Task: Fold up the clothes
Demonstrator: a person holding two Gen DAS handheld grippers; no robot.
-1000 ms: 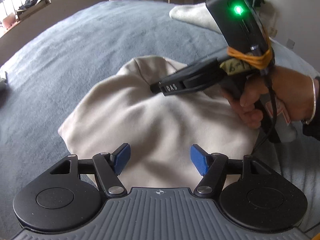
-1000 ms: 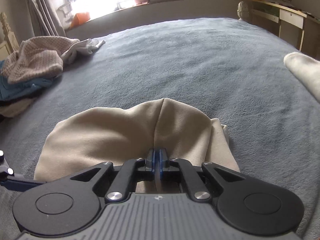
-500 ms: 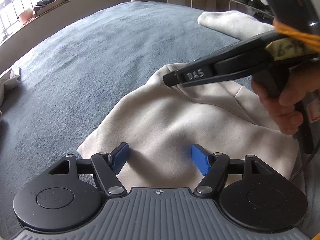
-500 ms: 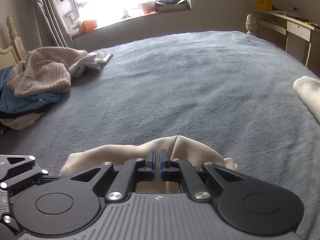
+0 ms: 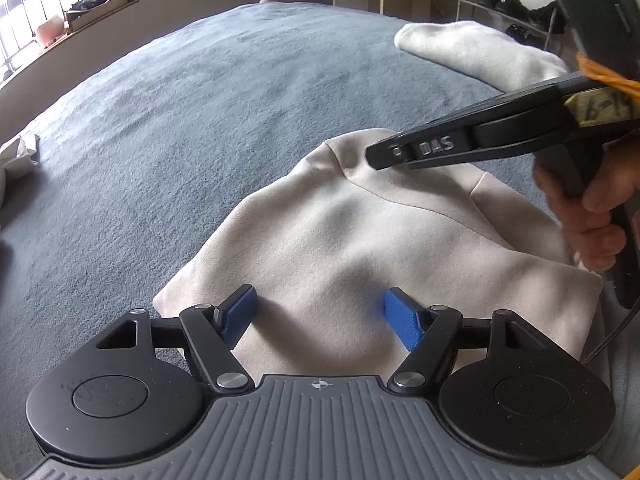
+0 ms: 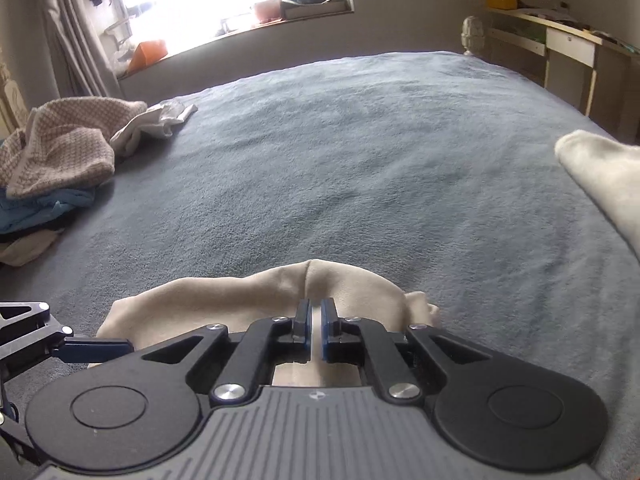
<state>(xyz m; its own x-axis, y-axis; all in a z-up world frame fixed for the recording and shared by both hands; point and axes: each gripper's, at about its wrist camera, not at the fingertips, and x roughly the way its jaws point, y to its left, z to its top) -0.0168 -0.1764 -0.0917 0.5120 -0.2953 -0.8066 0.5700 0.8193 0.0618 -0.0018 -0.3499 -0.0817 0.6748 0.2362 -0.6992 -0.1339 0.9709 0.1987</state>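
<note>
A beige hoodie [image 5: 360, 248] lies folded on the blue-grey bed [image 5: 180, 120]. My left gripper [image 5: 320, 312] hovers open over its near edge, blue pads wide apart with only flat cloth below them. My right gripper [image 5: 372, 156], held by a hand [image 5: 592, 224], points at the hood's far tip. In the right wrist view the right gripper [image 6: 316, 320] has its jaws opening: the pads stand a narrow slit apart just above the hoodie [image 6: 248, 292], and I see no cloth pinched between them. One finger of the left gripper [image 6: 92, 348] shows at that view's left edge.
A folded white garment [image 5: 480, 56] lies at the bed's far right, and shows again in the right wrist view [image 6: 600, 168]. A pile of clothes [image 6: 56, 160] sits at the bed's left side. A desk [image 6: 560, 44] and a window sill stand beyond the bed.
The right gripper's pads, pressed together before, now show a thin gap, and it has lifted slightly off the hood. The left gripper's view has swung, so the hoodie sits further right.
</note>
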